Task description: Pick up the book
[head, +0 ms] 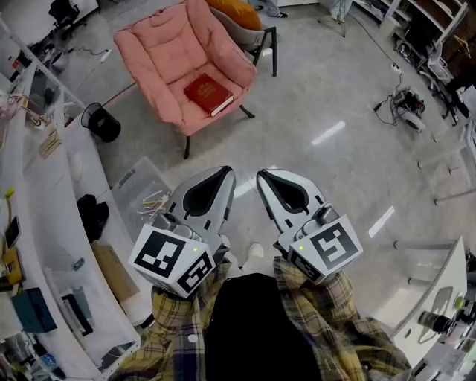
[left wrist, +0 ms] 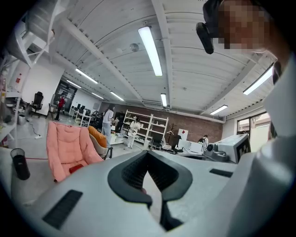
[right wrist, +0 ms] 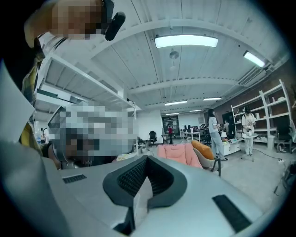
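Note:
A red book [head: 209,94] lies flat on the seat of a pink padded chair [head: 167,45] at the far side of the floor. Both grippers hover close to the person's body, well short of the chair and pointing toward it. My left gripper [head: 225,173] is shut with nothing in it, and so is my right gripper [head: 264,177]. In the left gripper view the shut jaws [left wrist: 148,153] fill the foreground, with the chair [left wrist: 67,146] and a sliver of the red book [left wrist: 76,168] at the left. The right gripper view shows its shut jaws [right wrist: 147,160] and the chair [right wrist: 178,153] far off; the book is hidden there.
A black bin [head: 103,123] stands on the floor left of the chair. A clear plastic box [head: 149,195] sits by my left gripper. A white desk [head: 44,193] runs along the left. A chair with an orange cushion [head: 238,12] stands behind the pink one. Cables [head: 401,100] lie at right.

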Action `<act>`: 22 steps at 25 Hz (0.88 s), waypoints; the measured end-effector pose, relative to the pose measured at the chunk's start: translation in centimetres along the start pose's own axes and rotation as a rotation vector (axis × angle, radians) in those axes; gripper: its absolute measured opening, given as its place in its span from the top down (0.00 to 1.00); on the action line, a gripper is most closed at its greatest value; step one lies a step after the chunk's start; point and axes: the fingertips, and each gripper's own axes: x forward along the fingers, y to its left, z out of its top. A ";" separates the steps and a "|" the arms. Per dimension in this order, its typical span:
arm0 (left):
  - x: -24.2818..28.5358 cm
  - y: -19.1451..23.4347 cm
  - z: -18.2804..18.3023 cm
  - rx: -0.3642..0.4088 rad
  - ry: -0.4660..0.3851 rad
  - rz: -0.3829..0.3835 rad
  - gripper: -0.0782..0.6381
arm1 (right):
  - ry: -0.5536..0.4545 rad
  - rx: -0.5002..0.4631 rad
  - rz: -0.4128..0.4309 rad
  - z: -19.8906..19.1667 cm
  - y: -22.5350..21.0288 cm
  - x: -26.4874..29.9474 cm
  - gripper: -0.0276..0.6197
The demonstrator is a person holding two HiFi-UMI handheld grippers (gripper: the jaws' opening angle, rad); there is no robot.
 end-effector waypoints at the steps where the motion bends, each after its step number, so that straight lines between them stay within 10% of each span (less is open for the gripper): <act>1: 0.3 -0.4 -0.1 0.001 0.002 0.004 0.89 | -0.001 0.002 0.003 0.0 -0.3 -0.4 0.94; 22: 4.3 -0.3 -1.8 -0.015 0.026 0.058 0.89 | 0.038 0.032 0.009 -2.5 -5.5 -1.9 0.94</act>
